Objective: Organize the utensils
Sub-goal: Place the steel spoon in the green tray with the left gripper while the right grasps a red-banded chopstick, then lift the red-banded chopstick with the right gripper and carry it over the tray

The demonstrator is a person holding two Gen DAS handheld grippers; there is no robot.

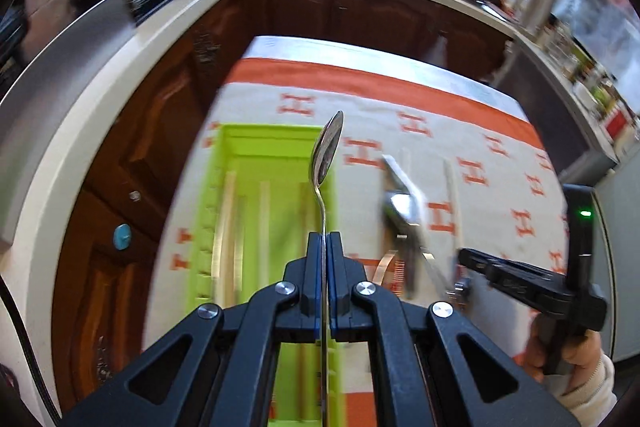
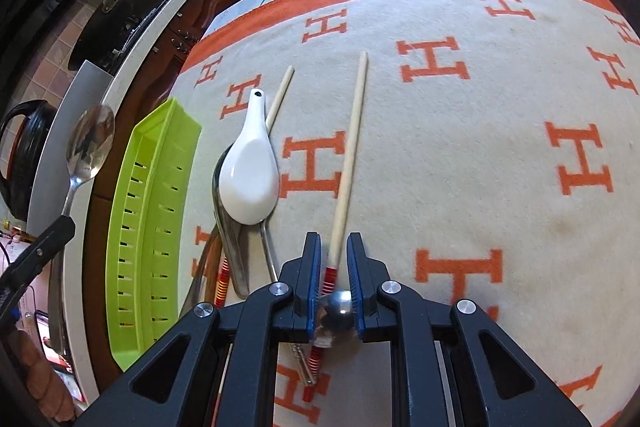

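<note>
Cream blanket (image 2: 460, 155) with orange H letters and an orange border covers the table, largest thing in both views. Lime-green slotted tray (image 2: 148, 211) sits at the blanket's left edge; from the left wrist view, long pale and metal pieces lie inside it, blurred, kind unclear. Left gripper (image 1: 324, 239) clamped tight on the handle of a steel spoon (image 1: 329, 151), bowl pointing away from the camera, held in the air above the tray's right wall. Right gripper (image 2: 334, 247) hovers low over the blanket, jaws narrowly apart; a wooden chopstick (image 2: 352, 147) with a red-banded end runs between them, and whether the pads press on it cannot be told. A shiny metal piece shows deeper between the jaws, not identifiable. White ceramic soup spoon (image 2: 250, 175) lies bowl-down on top of other metal utensils, just right of the tray. A second chopstick (image 2: 280, 95) lies partly under it.
</note>
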